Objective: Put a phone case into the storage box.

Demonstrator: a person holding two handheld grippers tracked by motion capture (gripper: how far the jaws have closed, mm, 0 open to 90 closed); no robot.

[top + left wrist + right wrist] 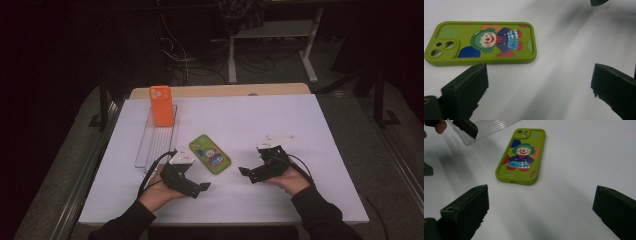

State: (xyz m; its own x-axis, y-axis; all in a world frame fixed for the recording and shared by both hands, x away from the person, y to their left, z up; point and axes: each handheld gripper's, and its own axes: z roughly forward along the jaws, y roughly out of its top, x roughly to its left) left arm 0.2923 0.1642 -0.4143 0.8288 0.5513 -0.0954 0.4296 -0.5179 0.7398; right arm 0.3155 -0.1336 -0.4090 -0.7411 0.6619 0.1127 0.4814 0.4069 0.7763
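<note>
Here the green clown phone case (pixel 210 154) lies flat on the white worktop (pixel 300 125) between both grippers, free to lift. The left gripper (pixel 204 186) and right gripper (pixel 243 171) face it, jaws wide and empty. An orange phone case (pixel 161 105) stands upright in the clear slotted rack (pixel 150 145).

orange phone case (pixel 161 105): upright in rack, 11 o'clock on table
clear rack (pixel 150 148): ribbed, left side
table (pixel 300 130): white top
</note>
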